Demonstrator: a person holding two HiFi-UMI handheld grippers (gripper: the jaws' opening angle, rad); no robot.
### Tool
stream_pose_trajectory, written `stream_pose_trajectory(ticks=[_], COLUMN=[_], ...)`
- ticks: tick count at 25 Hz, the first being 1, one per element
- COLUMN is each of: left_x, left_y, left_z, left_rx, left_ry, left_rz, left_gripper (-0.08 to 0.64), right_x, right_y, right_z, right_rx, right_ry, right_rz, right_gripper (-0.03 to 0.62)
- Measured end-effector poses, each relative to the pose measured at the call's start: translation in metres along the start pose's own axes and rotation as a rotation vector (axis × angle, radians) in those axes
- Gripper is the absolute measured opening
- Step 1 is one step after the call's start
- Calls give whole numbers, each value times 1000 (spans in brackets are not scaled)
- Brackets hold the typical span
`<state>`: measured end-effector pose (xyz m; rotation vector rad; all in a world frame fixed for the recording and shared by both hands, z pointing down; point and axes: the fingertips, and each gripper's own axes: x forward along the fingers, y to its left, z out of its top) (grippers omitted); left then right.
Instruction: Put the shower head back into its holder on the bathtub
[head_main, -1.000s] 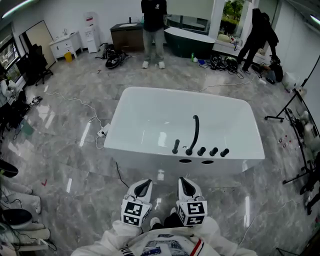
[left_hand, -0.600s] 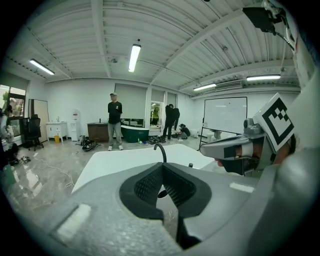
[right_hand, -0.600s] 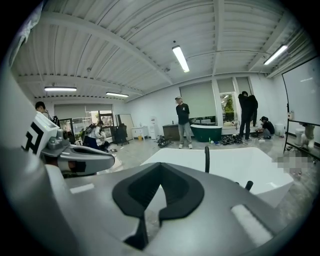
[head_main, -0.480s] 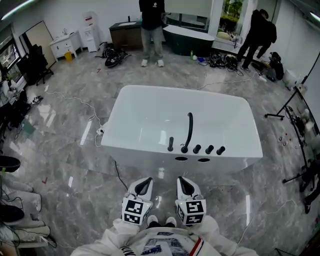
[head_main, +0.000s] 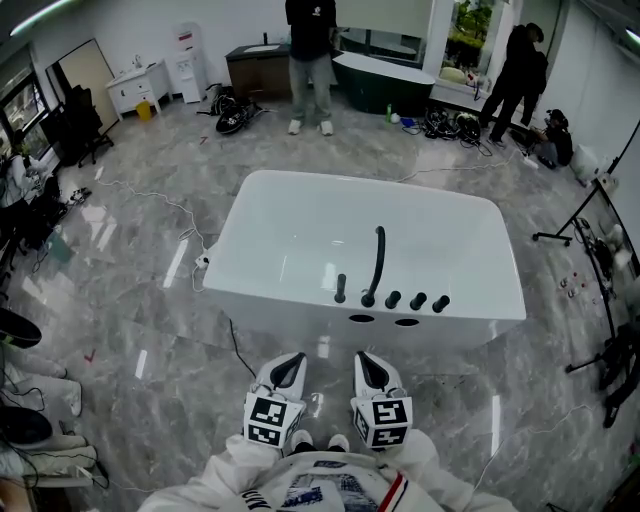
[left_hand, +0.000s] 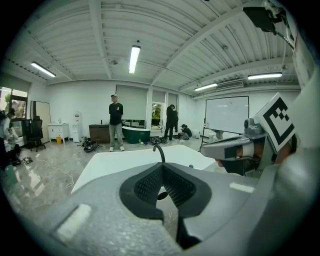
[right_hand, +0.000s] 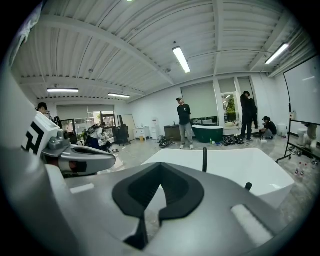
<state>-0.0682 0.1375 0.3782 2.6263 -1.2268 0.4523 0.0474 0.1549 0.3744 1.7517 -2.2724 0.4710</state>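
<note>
A white freestanding bathtub (head_main: 300, 225) stands ahead of me. On its near rim a black curved spout (head_main: 377, 262) rises beside three black knobs (head_main: 417, 301). A short black upright piece (head_main: 341, 289), which looks like the shower head in its holder, stands left of the spout. My left gripper (head_main: 288, 370) and right gripper (head_main: 373, 370) hang side by side short of the tub, over the floor, both shut and empty. The spout (left_hand: 160, 151) shows beyond the left gripper (left_hand: 161, 167), and the spout (right_hand: 204, 159) shows past the right gripper (right_hand: 160, 170).
A black cable (head_main: 236, 345) runs over the marble floor at the tub's near left. A person (head_main: 309, 60) stands beyond the tub by a dark green tub (head_main: 380, 75). More people (head_main: 518, 75) bend over gear at the back right. Light stands (head_main: 590, 215) are at the right.
The tub has slid slightly left and up in the head view. Both grippers stay shut and side by side. The people at the back have shifted a little.
</note>
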Motion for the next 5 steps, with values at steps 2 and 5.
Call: stream_pose_trajectory(ticks=[2, 5], left_x=[-1, -2], left_y=[-2, -5], left_z=[0, 0], left_rx=[-2, 0], left_ry=[0, -2], left_rz=[2, 2], left_gripper=[0, 0], right_x=[-2, -5], right_y=[-1, -3], right_z=[0, 0], right_rx=[0, -3], right_ry=[0, -1], right_rz=[0, -2], right_gripper=[3, 4])
